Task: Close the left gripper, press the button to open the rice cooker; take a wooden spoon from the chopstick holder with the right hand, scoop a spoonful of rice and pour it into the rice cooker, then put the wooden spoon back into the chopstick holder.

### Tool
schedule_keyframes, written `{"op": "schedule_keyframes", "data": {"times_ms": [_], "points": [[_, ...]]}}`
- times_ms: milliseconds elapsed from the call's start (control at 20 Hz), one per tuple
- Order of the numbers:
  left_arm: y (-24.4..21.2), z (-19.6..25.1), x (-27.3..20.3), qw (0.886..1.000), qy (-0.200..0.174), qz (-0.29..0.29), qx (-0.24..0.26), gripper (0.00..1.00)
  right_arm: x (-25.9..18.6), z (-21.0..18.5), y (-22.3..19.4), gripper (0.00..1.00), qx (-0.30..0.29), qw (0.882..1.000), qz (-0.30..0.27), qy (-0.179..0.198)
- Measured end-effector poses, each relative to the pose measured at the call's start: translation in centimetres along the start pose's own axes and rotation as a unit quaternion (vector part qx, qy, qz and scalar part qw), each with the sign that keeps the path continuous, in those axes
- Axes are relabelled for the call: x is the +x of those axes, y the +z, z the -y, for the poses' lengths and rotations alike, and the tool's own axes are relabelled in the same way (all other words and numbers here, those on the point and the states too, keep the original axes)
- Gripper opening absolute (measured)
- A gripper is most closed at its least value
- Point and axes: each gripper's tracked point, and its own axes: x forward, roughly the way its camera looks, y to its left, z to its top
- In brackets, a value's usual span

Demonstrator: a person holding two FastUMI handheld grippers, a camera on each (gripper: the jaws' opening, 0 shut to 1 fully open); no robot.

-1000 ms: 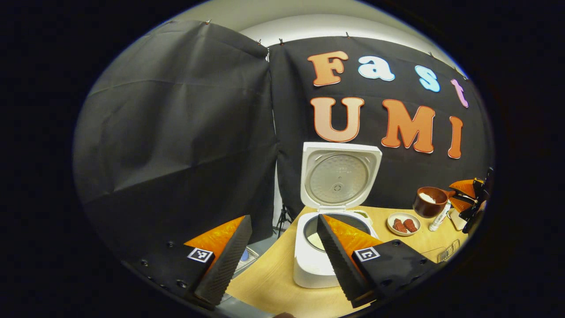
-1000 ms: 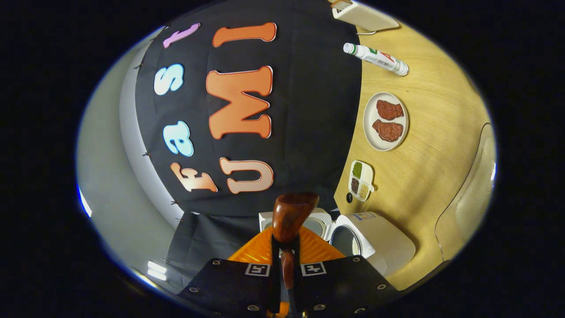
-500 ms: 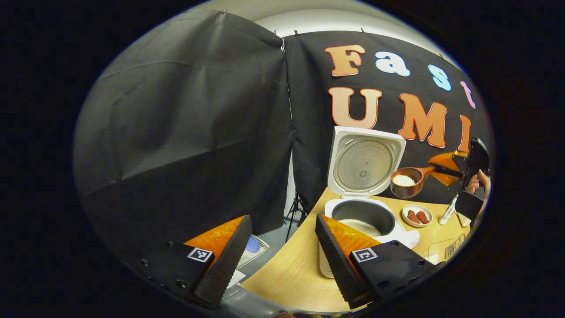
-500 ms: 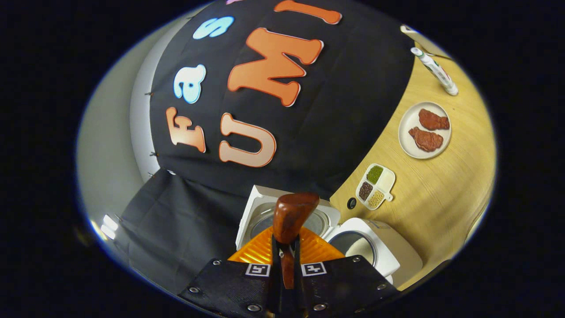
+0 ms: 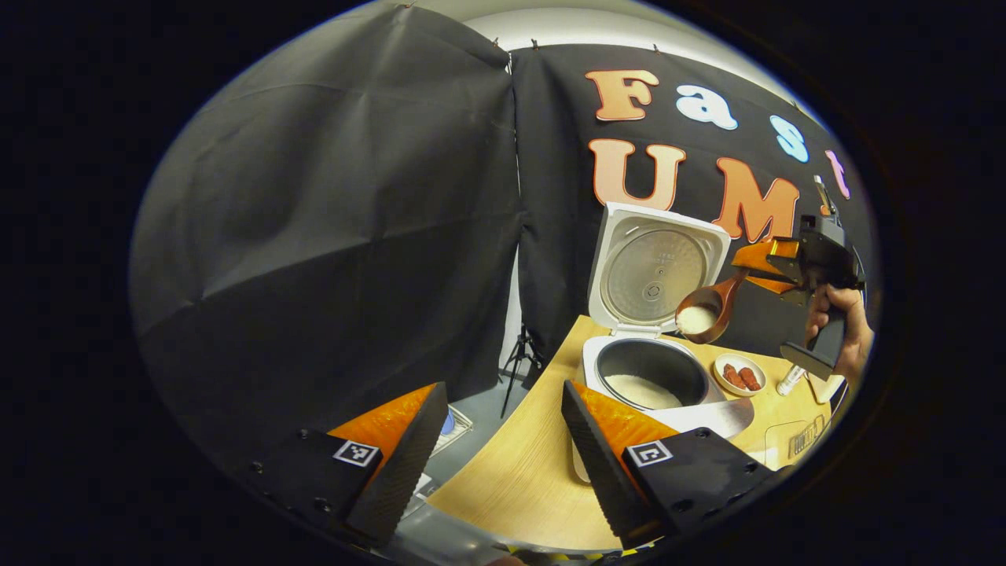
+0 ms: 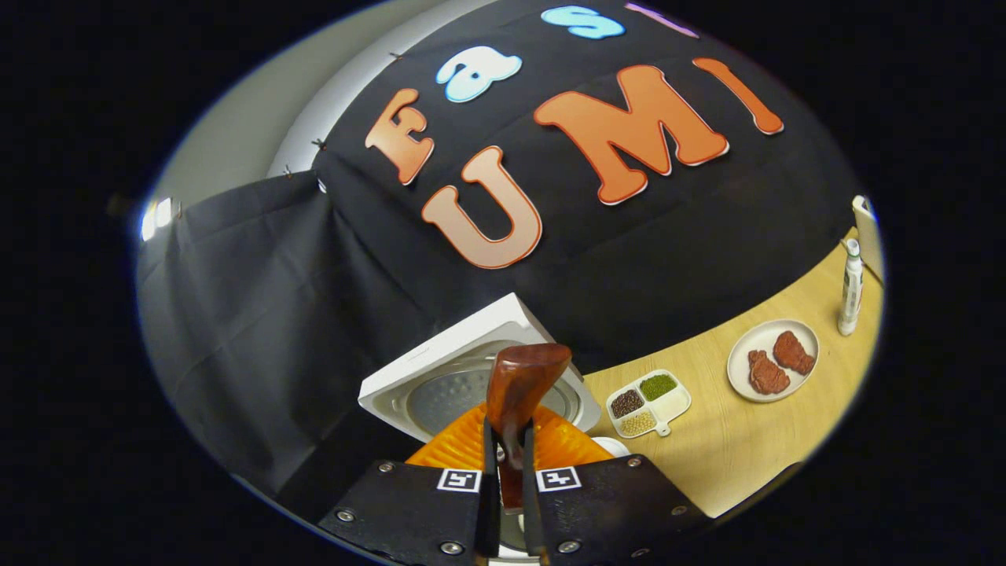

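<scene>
Wooden spoon (image 5: 705, 312): we saw it, rice-filled, clamped by the right gripper (image 6: 503, 448) above the open rice cooker (image 5: 652, 377).
Left gripper (image 5: 503, 456): fingers apart, empty.

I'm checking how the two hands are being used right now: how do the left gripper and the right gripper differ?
The left gripper is open with nothing between its fingers; the right gripper is shut on the wooden spoon. The left gripper sits low at the table edge, short of the rice cooker; the right gripper is raised, holding the spoon's rice-filled bowl above the open pot. Both face the cooker.
</scene>
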Motion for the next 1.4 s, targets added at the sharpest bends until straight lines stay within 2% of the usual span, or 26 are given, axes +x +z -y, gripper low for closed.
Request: {"op": "schedule_keyframes", "data": {"times_ms": [200,400,850,950,1200,1300,1400], "points": [[0.0,-0.4,0.0,1.0,0.004,-0.001,0.005,0.99,0.1,-1.7,0.3,0.11,-0.085,0.996,0.015,0.007],[0.0,-0.4,-0.1,1.0,0.002,-0.003,0.008,0.99,0.1,-3.7,1.1,0.11,-0.168,0.985,0.035,0.023],[0.1,-0.4,-0.2,1.0,0.003,0.0,0.014,0.99,-0.6,-6.3,1.2,0.11,-0.275,0.959,0.059,0.044],[0.3,-0.4,-0.2,1.0,0.008,0.004,0.021,0.99,-0.9,-6.9,1.2,0.11,-0.3,0.95,0.065,0.056],[1.3,1.0,-0.4,0.999,0.015,0.014,0.027,0.99,-1.9,-8.4,1.2,0.11,-0.391,0.913,0.087,0.084],[1.5,1.9,-0.9,0.999,0.015,0.018,0.028,0.99,-1.9,-8.5,1.6,0.11,-0.401,0.907,0.091,0.093],[1.6,2.6,-1.1,0.999,0.018,0.022,0.031,0.99,-2.2,-8.2,1.5,0.11,-0.392,0.91,0.09,0.097]]}}
